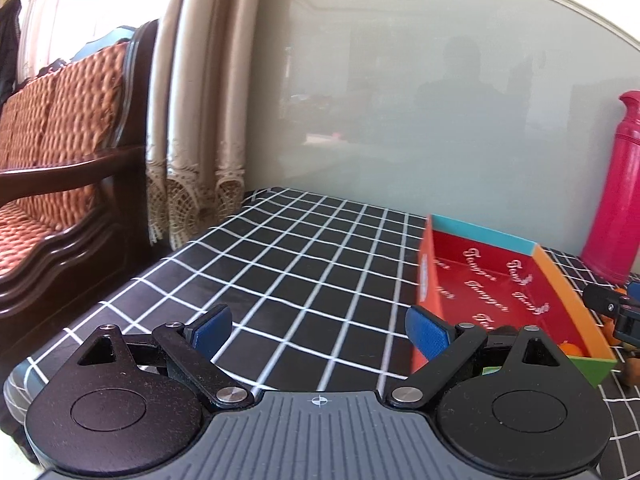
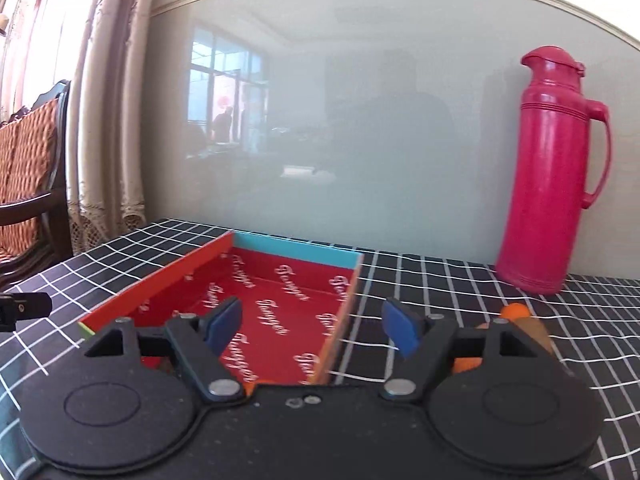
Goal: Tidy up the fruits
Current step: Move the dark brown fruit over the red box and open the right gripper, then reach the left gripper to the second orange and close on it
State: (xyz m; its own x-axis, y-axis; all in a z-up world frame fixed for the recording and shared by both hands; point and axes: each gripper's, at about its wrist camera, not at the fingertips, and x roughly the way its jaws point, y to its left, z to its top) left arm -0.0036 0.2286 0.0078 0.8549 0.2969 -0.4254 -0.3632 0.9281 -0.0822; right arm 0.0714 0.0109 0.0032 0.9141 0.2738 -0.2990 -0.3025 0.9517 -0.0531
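Note:
A shallow red box (image 1: pixel 500 292) with blue, orange and green rims sits on the checked table; it also shows in the right wrist view (image 2: pixel 276 312). My left gripper (image 1: pixel 320 330) is open and empty, left of the box. My right gripper (image 2: pixel 312 326) is open and empty, over the box's near right wall. An orange fruit (image 2: pixel 516 312) lies right of the box, partly hidden by my right finger. A small orange fruit (image 1: pixel 570 347) shows in the box's near corner. Orange pieces (image 1: pixel 622 338) lie beyond the box, behind the right gripper's tip (image 1: pixel 604 304).
A tall pink thermos (image 2: pixel 552 176) stands at the back right against a glass wall panel; it also shows in the left wrist view (image 1: pixel 620 196). The black checked tablecloth (image 1: pixel 300 264) covers the table. A wooden sofa (image 1: pixel 60 160) and curtains stand to the left.

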